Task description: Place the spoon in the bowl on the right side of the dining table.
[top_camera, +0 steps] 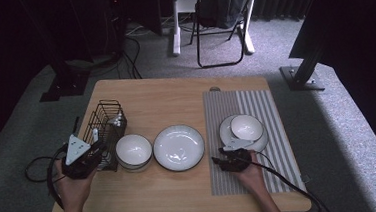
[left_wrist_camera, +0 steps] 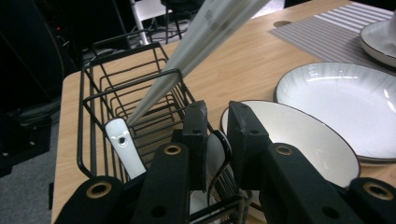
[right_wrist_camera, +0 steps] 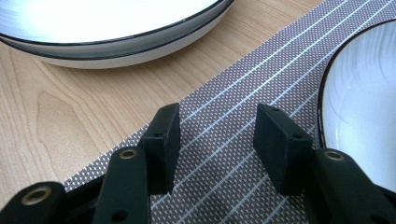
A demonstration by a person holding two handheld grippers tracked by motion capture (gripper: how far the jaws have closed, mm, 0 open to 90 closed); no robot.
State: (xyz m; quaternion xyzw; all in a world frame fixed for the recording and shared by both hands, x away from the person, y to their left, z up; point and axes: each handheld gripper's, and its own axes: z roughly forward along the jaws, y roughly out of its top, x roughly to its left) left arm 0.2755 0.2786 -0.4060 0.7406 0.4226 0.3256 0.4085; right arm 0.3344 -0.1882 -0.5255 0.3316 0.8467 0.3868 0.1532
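Now | left tongs (left_wrist_camera: 217, 133) pinching spoon (left_wrist_camera: 219, 148) at basket (left_wrist_camera: 88, 116) | right tongs (right_wrist_camera: 219, 140) spread, empty

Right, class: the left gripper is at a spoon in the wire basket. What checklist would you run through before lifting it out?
1. Spoon between the jaws of the left gripper: ok, it sits in the gap.
2. Grip firm on it: cannot tell.
3. Way up out of the basket: not ok, the chopsticks lean across above and may be brushed.
4. Second spoon outside the jaws: ok.
5. Right gripper out of the way: ok, open and empty over the mat.
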